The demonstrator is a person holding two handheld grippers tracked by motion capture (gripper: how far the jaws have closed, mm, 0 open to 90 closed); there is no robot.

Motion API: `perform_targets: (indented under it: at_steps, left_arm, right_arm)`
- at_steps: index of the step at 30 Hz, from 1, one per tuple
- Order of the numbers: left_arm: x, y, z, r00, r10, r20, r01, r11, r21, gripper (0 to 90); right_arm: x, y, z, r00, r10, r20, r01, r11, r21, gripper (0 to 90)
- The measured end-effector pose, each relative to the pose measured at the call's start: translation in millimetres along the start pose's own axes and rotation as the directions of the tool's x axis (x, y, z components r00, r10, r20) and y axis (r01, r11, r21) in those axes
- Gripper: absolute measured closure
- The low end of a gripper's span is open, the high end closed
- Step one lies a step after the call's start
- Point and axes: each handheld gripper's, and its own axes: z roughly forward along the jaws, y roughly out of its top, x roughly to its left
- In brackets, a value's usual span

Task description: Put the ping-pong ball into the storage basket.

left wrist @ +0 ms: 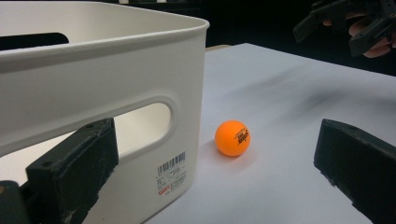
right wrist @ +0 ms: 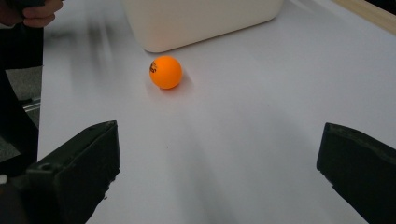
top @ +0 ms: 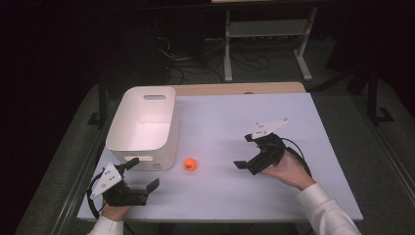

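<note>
- Closest to the high camera sits my left gripper (top: 142, 172), low at the near-left corner of the table (top: 274, 196), jaws spread wide and holding nothing.
- From its own view, those two black jaws frame the orange ball (left wrist: 232, 138), which lies ahead and slightly right of centre, resting on the white tabletop just beside the near wall of the white bin (left wrist: 154, 70) but not touching it, as far as I can tell.
- In the high view, the ball (top: 190, 164) lies up and to the right of my left gripper, near the bin's (top: 147, 142) front right corner.
- My right gripper (top: 244, 151) hovers over the middle-right of the table, jaws also released and empty, pointing left toward the ball.
- In the right gripper view, the ball (right wrist: 166, 72) sits ahead and left of centre, with bare table between it and the jaws, and the bin (right wrist: 201, 21) just behind it.
- Both grippers are about equally far from the ball; I judge the left slightly nearer, but the bin's corner crowds its approach on that side.
- A ball has no long axis, so grip angle matters little; what matters is that the open side faces my right gripper.
- I judge the right gripper has the cleaner line: a straight reach leftward, closing across the ball without brushing the bin wall.
- One risk I see: a nudge from either jaw could roll the ball away on this smooth surface.
</note>
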Motion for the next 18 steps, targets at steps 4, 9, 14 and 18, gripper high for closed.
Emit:
perform_targets:
  at_steps: [4, 9, 14, 18]
  left_arm:
    - [0.0, 0.0, 0.0, 1.0000, 0.000, 0.000, 0.000, 1.0000, 0.000, 0.0]
    - [0.1, 0.0, -0.1, 1.0000, 0.002, 0.000, -0.002, 1.0000, 0.002, 0.0]
    - [0.0, 0.1, -0.3, 1.0000, 0.001, 0.000, -0.001, 1.0000, 0.002, 0.0]
    - [-0.1, 0.2, -0.5, 1.0000, 0.002, 0.000, -0.002, 1.0000, 0.003, 0.0]
  right_arm:
    - [1.2, 2.9, 3.2, 1.0000, -0.006, -0.006, 0.006, 1.000, 0.011, 0.0]
    - [2.1, 8.2, 6.1, 0.9997, -0.015, -0.018, 0.016, 1.000, 0.016, 0.0]
    - [3.7, 12.6, 10.5, 0.9995, -0.022, -0.023, 0.023, 0.999, 0.028, 0.0]
    - [4.7, 15.0, 15.5, 0.9994, -0.020, -0.029, 0.021, 0.999, 0.045, 0.0]
